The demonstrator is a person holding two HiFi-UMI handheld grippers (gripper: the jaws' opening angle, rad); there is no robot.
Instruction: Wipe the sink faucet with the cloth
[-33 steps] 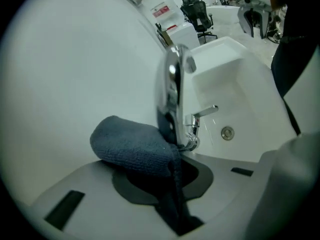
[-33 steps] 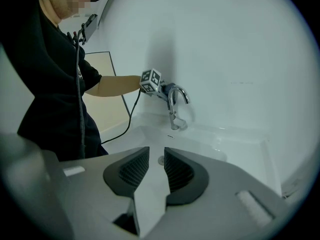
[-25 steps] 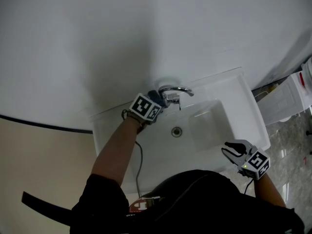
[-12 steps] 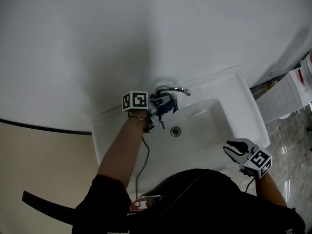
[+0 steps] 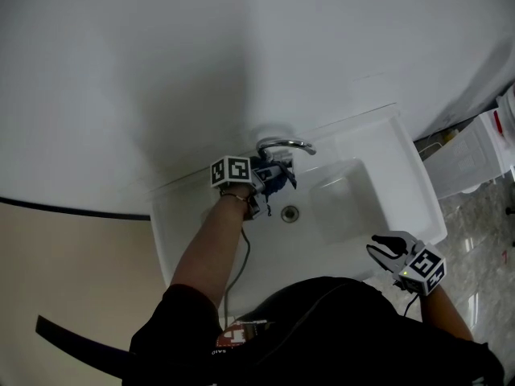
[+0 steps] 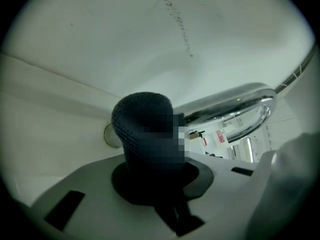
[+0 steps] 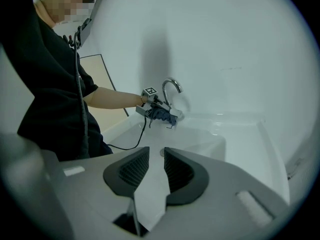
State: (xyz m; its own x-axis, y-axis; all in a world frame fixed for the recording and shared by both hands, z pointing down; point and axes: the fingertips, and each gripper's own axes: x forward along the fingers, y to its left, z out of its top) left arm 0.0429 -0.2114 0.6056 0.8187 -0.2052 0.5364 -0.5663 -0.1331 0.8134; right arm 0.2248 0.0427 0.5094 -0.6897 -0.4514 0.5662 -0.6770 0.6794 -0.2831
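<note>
Left gripper (image 5: 259, 177), jaws clamped on the dark blue knitted cloth (image 6: 145, 129), has rolled and sunk from the curved chrome faucet (image 5: 283, 145) base to under its spout; wiping appears under way. Right gripper (image 5: 386, 248), jaws narrowly apart and empty, hovers over the white sink (image 5: 342, 211) rim.

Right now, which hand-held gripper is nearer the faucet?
Left. The left hand-held gripper holds the cloth right by the faucet; the right hand-held gripper is far off, over the sink's near right corner.

Dark bunched cloth (image 5: 274, 178) beside chrome faucet (image 5: 285, 144)
</note>
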